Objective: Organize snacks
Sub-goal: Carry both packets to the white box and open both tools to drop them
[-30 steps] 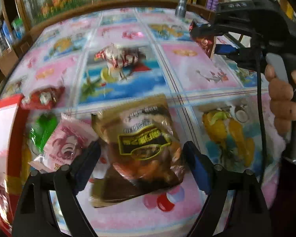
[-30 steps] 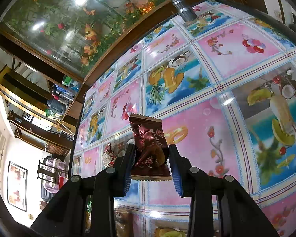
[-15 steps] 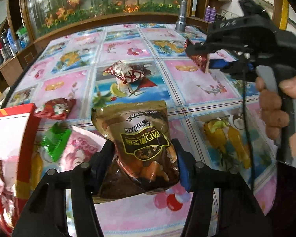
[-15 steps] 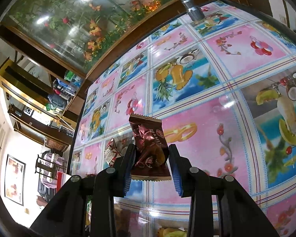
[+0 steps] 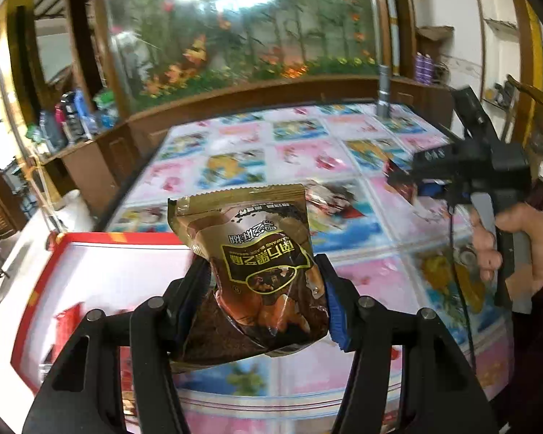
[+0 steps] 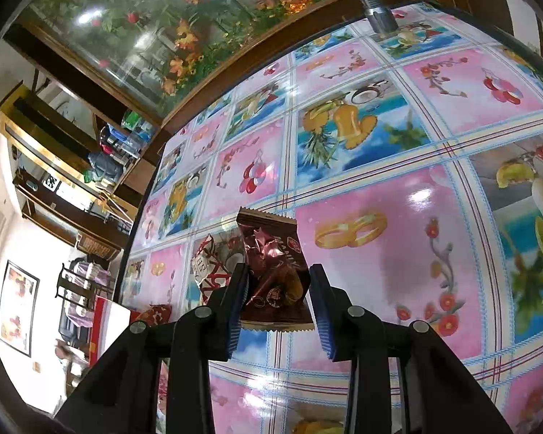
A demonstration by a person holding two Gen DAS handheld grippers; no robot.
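Surface [image 6: 434, 217]: covered in a glossy cloth of pink and blue picture squares, filling most of both views. Behind it, a long glass tank [image 5: 235, 29] with plants and orange flowers, framed in wood.

Box [image 5: 119, 246]: one, red-rimmed with a white inside, at the left edge of the surface. Inside, a red packet [image 5: 67, 322] low at left; anything else there too blurred to count. Same box seen edge-on from the right wrist view [image 6: 106, 322], with a dark red packet [image 6: 157, 314] lying just beside it.

Left gripper [image 5: 264, 300]: jaws closed narrow on one brown-and-gold bag [image 5: 253, 271], pinched at its lower half, top seal upward, held in the air by the right rim of the box, partly in front of the white inside.

Right gripper [image 6: 277, 298]: jaws closed narrow on one small maroon wrapper [image 6: 271, 271], upright, crimped edges top and bottom, held clear above the surface. Same gripper visible from the left wrist view [image 5: 467, 170], gripped by a hand [image 5: 514, 249] at right, wrapper [image 5: 402, 184] at its tip.

One red-and-white packet [image 6: 210, 264] lying flat on the surface, behind the maroon wrapper.

One metal flashlight [image 6: 373, 3] standing upright at the far edge of the surface.
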